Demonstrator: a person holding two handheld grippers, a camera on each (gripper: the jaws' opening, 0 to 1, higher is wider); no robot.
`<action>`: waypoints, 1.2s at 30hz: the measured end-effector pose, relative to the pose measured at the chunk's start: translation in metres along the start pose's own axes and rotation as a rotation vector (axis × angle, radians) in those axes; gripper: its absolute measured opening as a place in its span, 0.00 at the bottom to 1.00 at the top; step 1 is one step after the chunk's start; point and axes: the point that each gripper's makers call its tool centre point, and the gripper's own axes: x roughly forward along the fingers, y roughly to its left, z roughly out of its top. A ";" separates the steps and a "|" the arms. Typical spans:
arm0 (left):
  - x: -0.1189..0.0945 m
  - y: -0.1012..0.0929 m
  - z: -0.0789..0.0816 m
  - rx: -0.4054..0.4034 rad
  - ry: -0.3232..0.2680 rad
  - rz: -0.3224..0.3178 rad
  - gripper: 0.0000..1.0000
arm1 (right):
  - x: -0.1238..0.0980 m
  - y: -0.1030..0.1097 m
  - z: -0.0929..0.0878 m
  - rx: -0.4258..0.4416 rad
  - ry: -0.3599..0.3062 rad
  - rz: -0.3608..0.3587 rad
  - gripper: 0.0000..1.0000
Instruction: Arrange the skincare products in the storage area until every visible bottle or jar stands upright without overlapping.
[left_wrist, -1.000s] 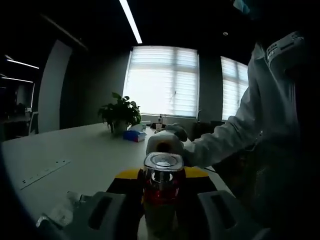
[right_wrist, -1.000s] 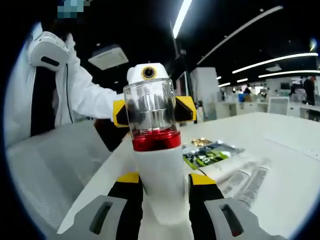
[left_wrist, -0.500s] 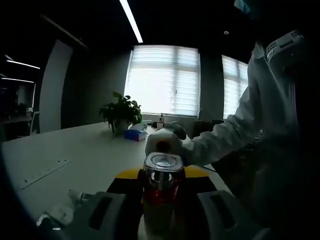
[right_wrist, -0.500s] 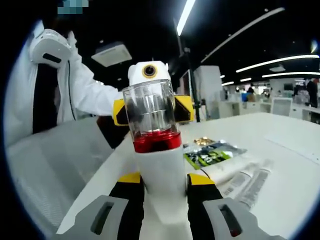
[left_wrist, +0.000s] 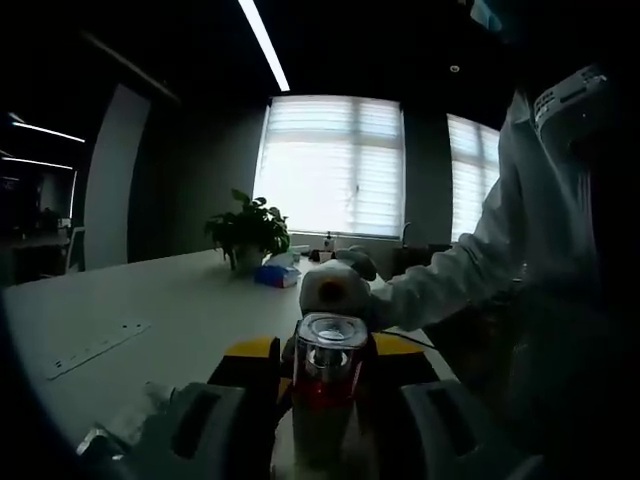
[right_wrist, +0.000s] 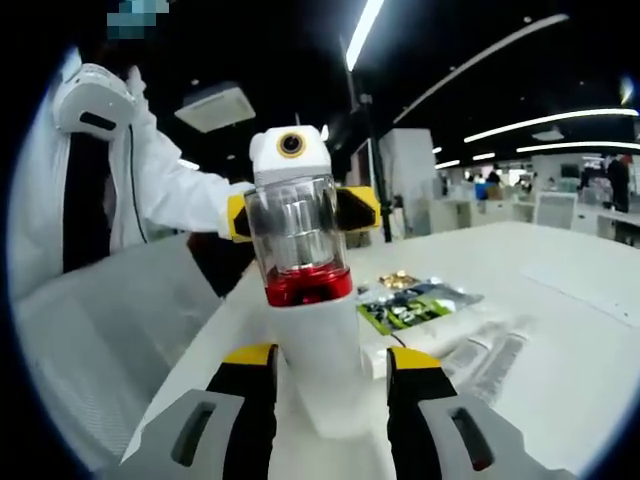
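Upright bottle (right_wrist: 305, 300) on surface (right_wrist: 590, 330), clamped in left tongs (left_wrist: 318, 425); flanked by parted right tongs (right_wrist: 330, 395); tubes (right_wrist: 495, 355) at 3 o'clock.

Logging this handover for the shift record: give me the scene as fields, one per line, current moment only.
held item: white bottle with red collar and clear cap, upright
left gripper: jaws on either side of the bottle, contact not clear
right gripper: jaws spread, gaps beside the bottle
surface: white table
nearby items: tubes lying flat; green sachets lying flat
background: potted plant by the window
person: white sleeve reaching in
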 end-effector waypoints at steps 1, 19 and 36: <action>-0.001 0.000 0.000 -0.002 0.002 0.003 0.31 | -0.001 0.000 0.000 0.000 0.002 -0.002 0.39; -0.021 0.015 0.005 0.046 0.046 0.129 0.62 | -0.014 0.006 0.015 0.002 0.020 -0.076 0.63; -0.044 0.019 -0.011 -0.007 0.148 0.252 0.87 | -0.028 -0.008 0.021 0.020 0.034 -0.181 0.97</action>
